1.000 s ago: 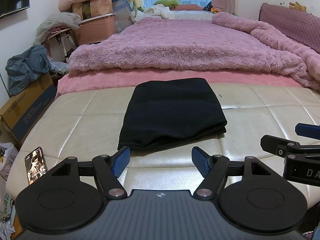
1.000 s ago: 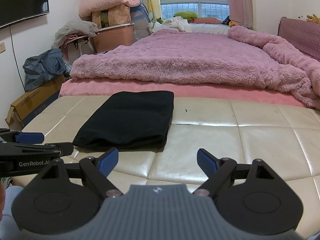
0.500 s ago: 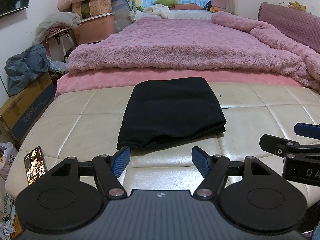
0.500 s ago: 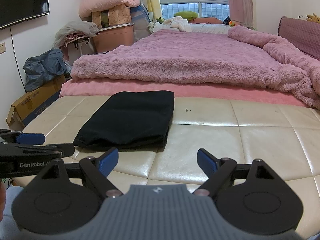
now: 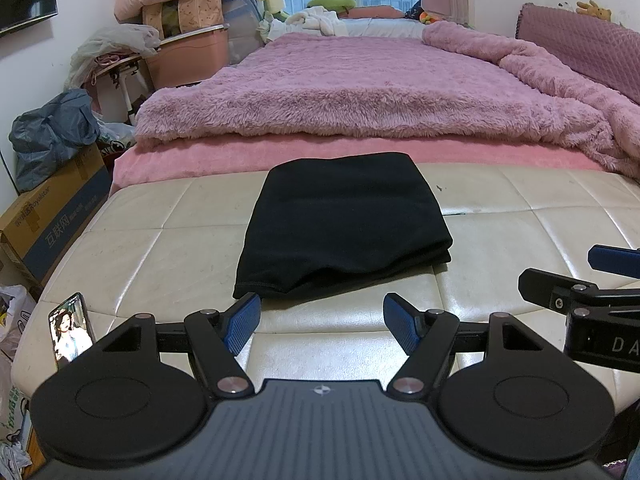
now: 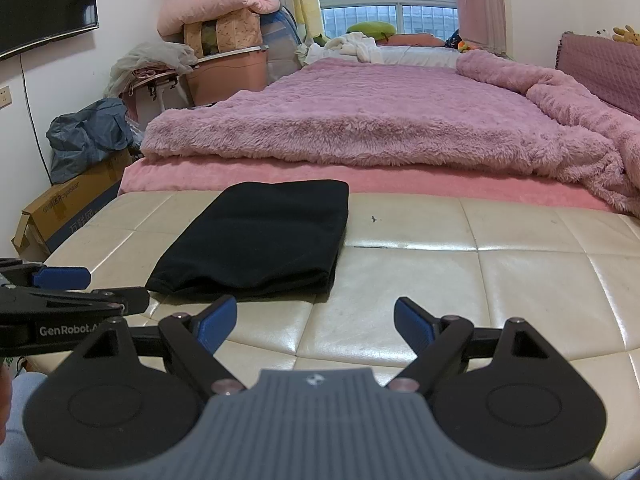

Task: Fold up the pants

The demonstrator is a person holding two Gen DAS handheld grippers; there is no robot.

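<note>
Folded black pants on the cream surface, both grippers released.

The pants [image 5: 344,224] lie folded into a compact rectangle on the padded cream surface [image 5: 520,240], at the foot of a bed with a pink fluffy blanket [image 5: 360,92]. The left gripper [image 5: 321,320] hangs just short of the pants' near edge, its fingers spread with nothing between them. The right gripper [image 6: 315,322] hangs to the right of the pants, fingers likewise spread and empty. A phone [image 5: 70,330] stands at the surface's left corner.

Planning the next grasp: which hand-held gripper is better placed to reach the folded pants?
Probably left. The left hand-held gripper is open, facing the black pants; the right hand-held gripper is offset to their right.
</note>
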